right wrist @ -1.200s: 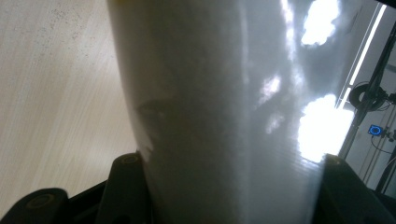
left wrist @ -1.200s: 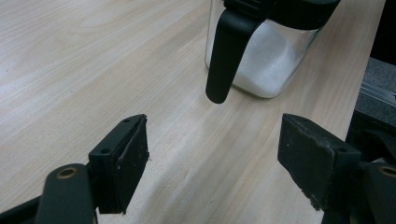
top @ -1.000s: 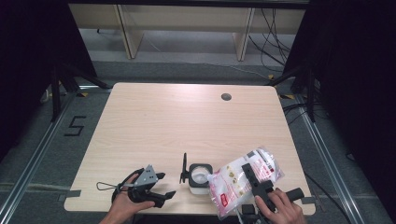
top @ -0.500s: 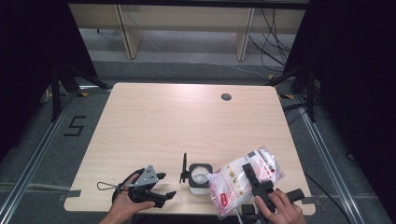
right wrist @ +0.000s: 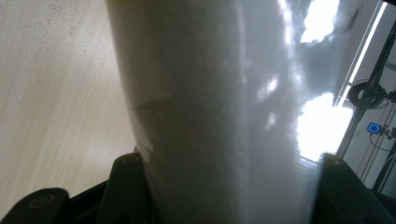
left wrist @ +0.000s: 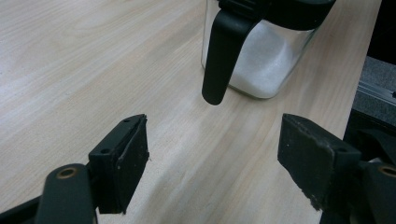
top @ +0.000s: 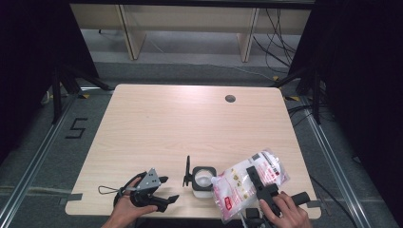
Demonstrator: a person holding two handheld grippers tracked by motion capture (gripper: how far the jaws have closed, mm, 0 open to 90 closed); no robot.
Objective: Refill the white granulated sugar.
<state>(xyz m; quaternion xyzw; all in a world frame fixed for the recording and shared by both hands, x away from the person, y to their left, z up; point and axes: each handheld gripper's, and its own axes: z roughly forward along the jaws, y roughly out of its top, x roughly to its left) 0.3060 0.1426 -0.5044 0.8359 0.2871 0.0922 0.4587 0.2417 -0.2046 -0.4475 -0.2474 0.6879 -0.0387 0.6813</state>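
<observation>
Bag held beside the open jar, ready to pour.
The plastic bag (top: pixel 247 183) sat clamped in the right gripper (top: pixel 259 183) at the table's near edge, touching the jar (top: pixel 203 178); tipping probably came next. The left gripper (left wrist: pixel 212 158) rested with jaws apart.

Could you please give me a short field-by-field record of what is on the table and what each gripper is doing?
surface: wooden table
jar: clear, black-rimmed, white powder inside, near the front edge
jar lid: flipped open, hanging beside the jar
bag: white plastic, red print, right of the jar
left gripper: open, holding nothing, pointing at the jar
right gripper: shut on the bag
</observation>
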